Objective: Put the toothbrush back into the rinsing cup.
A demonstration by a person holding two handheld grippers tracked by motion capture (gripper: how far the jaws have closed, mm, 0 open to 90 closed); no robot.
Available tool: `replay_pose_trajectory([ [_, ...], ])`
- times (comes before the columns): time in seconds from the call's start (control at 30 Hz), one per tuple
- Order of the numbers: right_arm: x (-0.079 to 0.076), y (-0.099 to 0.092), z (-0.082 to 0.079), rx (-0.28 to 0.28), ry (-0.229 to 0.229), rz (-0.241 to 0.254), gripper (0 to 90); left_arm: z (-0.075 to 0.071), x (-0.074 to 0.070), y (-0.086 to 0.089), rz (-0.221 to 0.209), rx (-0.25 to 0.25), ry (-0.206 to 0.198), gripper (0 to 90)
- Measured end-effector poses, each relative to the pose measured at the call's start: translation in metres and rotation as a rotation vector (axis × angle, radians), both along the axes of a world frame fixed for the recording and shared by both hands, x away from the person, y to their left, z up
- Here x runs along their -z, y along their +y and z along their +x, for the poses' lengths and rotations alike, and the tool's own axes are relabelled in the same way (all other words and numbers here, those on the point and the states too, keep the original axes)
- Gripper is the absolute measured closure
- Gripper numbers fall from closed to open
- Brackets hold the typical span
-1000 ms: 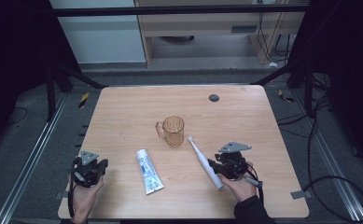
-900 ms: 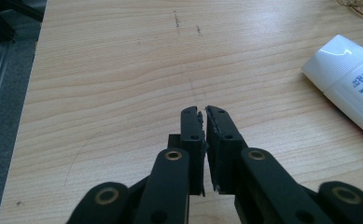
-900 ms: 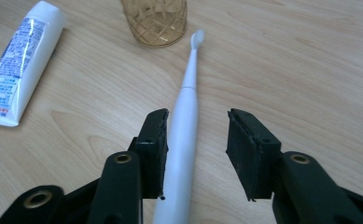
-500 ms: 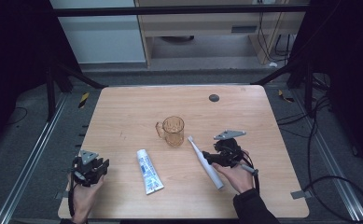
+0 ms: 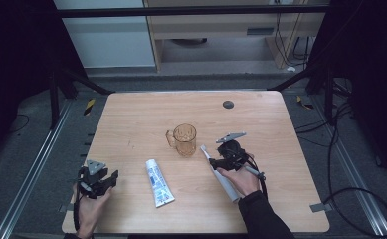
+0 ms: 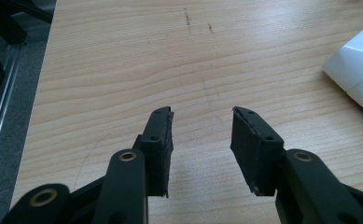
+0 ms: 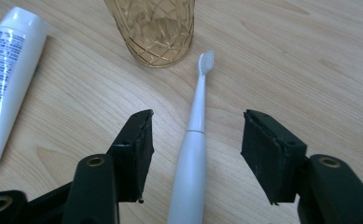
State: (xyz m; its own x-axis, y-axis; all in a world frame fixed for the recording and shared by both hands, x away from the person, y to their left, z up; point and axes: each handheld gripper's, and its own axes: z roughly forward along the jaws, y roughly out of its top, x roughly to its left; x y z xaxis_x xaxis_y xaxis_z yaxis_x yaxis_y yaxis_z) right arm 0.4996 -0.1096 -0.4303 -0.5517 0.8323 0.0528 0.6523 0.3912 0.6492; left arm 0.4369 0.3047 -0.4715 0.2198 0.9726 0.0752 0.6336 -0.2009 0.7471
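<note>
High view: on the pale wooden table an amber patterned glass mug stands mid-table; a white toothpaste tube lies near-left of it, a white electric toothbrush near-right.

Left gripper view: the left gripper gapes wide over bare wood, holding nothing.

Right gripper view: the right gripper stands wide open astride the toothbrush handle, not touching it.

Each tool is black — screwed pads, grey three-cornered plate, trailing cable — right sleeve dark.
</note>
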Motion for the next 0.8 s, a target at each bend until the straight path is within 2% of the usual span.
replay_pose_trajectory([
  [0.4,0.012,0.004,0.007,-0.015,0.077,-0.052,49.1,0.001,0.001,-0.001,0.013,0.014,0.005,52.6],
  [0.67,0.021,0.008,0.011,-0.04,0.138,-0.11,53.6,0.002,0.002,-0.001,0.016,0.02,0.013,51.7],
  [0.8,0.022,0.008,0.013,-0.043,0.148,-0.107,55.4,0.003,0.002,-0.001,0.016,0.022,0.013,51.6],
])
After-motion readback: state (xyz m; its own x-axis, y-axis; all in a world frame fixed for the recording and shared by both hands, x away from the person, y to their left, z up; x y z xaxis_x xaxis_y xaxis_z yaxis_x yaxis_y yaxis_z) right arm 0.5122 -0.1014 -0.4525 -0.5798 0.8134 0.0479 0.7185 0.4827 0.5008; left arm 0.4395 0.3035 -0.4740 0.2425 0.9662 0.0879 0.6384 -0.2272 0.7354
